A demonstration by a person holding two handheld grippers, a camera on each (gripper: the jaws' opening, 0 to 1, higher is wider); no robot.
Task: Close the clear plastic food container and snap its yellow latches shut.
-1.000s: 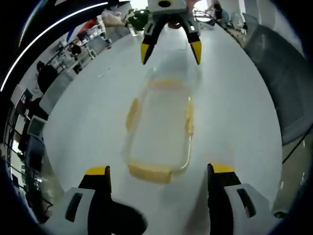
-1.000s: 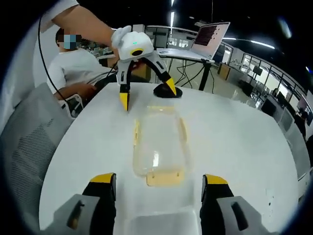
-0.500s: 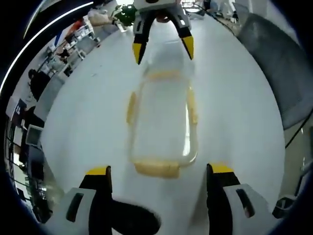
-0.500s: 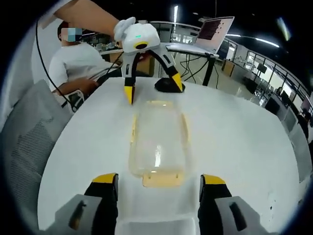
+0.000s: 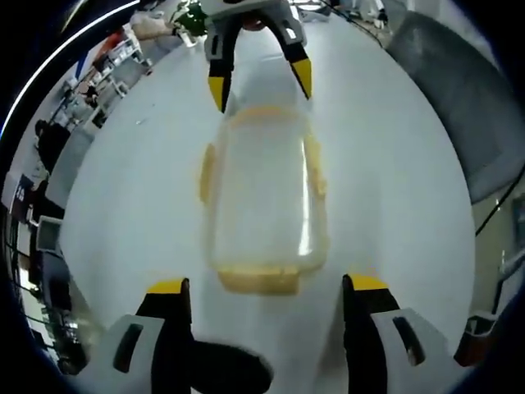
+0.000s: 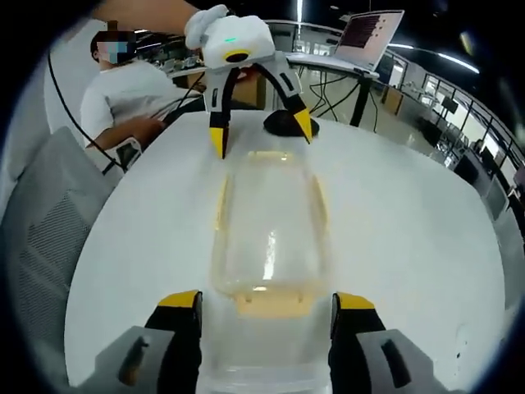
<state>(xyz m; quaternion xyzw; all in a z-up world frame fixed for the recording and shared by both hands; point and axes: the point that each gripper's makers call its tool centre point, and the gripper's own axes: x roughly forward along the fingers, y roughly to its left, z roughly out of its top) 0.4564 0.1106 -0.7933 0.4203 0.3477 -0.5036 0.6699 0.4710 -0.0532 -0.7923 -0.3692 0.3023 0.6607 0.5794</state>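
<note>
The clear plastic food container (image 5: 262,197) lies lengthwise on the white table (image 5: 394,164), with its lid resting on it. Yellow latches sit on its ends and long sides: a near end latch (image 5: 258,281) and a side latch (image 5: 207,174). My left gripper (image 5: 267,286) is open, its jaws on either side of one short end. My right gripper (image 5: 260,86) is open at the opposite end, one jaw on each side of it. The right gripper view has the container (image 6: 267,238) between my right gripper (image 6: 267,300) and my left gripper (image 6: 262,135). I cannot tell whether any latch is snapped down.
A gloved hand (image 6: 205,29) holds the left gripper. A seated person (image 6: 135,98) is behind the table beside a grey mesh chair (image 6: 49,222). A black round object (image 6: 283,123) sits on the far table edge, with a laptop (image 6: 373,33) beyond it. Another mesh chair (image 5: 459,107) stands to the right.
Both grippers have closed in on the container from its two ends, so it looms larger in each view. The container has stayed where it was, and both pairs of jaws stay open.
</note>
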